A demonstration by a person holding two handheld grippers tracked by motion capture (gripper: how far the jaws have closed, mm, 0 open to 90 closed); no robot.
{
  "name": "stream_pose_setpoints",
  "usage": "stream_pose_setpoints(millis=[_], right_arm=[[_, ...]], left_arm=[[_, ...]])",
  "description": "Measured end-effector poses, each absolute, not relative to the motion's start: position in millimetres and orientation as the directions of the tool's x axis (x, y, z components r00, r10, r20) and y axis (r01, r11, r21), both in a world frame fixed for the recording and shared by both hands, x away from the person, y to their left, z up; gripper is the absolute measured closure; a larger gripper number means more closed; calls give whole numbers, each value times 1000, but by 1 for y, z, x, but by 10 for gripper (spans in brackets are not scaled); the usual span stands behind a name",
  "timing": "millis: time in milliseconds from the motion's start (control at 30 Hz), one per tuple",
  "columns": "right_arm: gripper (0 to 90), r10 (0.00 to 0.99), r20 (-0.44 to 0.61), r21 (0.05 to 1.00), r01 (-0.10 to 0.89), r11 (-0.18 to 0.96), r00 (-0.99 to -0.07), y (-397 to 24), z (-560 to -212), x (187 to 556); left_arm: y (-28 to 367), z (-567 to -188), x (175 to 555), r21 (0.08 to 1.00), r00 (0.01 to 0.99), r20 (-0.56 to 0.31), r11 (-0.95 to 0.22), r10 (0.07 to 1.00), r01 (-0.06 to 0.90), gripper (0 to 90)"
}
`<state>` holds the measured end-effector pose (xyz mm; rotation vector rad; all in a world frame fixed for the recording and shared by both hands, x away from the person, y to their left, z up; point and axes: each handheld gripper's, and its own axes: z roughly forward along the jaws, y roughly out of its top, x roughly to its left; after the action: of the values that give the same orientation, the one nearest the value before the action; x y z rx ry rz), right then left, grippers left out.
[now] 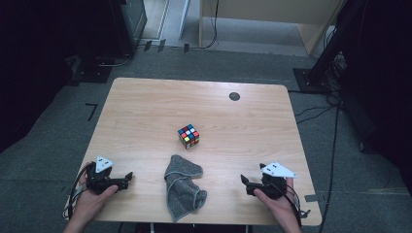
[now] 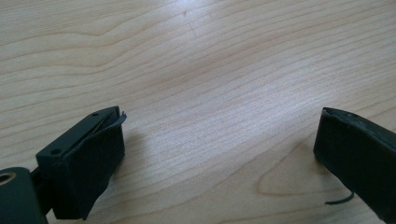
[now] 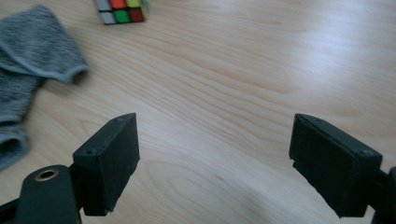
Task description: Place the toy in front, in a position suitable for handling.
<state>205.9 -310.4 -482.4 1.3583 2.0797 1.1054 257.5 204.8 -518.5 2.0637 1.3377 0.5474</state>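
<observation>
Terry cloth (image 1: 183, 187), matt wood table (image 1: 145, 107)

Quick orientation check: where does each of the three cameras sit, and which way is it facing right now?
High view: above the person's side, looking forward and down on the table; both hands, left gripper, right gripper.
Left gripper view: on that gripper, facing bare wood between open jaws.
Right gripper view: faces the grey cloth and Rubik's cube between open jaws.
Shared: high and right gripper views show cloth and cube.

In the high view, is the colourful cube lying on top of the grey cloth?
No, the cube sits directly on the bare wooden table, apart from the grey cloth crumpled nearer the person.
</observation>
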Motion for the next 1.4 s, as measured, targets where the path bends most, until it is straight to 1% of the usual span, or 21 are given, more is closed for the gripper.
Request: stream_pose_setpoints(millis=[133,167,200,267,500,533,667,1067,1233,1400], right_arm=[[162,870,76,815,533,228,-488,-284,-469,211],[162,870,76,815,533,228,-488,-284,-469,211],[162,857,75,824,516,234,-509,-273,-464,214],[162,850,76,828,509,238,-521,-266,-461,215],[161,776,68,842,453,292,-627,-217,-448,220],[161,776,68,842,453,292,-627,-217,-448,220],[158,741,69,842,437,316,-668,-195,-447,223],[151,640,91,816,426,392,-763,-139,-457,224],[152,608,75,778,427,460,-791,-114,-477,226],[152,610,55,759,430,489,-791,-104,-489,230]], left_arm=[[205,-519,258,686,403,12,-301,915,662,20],[205,-519,258,686,403,12,-301,915,662,20],[205,-519,257,687,403,12,-301,915,662,20],[205,-518,257,687,403,11,-300,915,662,20],[205,-519,257,687,403,10,-299,915,662,20],[205,-519,257,687,403,10,-299,915,662,20],[205,-519,257,687,403,10,-298,915,662,20],[205,-518,257,687,405,10,-300,914,662,20],[206,-518,257,689,404,5,-296,915,662,20],[206,-518,257,689,405,4,-295,915,662,20]])
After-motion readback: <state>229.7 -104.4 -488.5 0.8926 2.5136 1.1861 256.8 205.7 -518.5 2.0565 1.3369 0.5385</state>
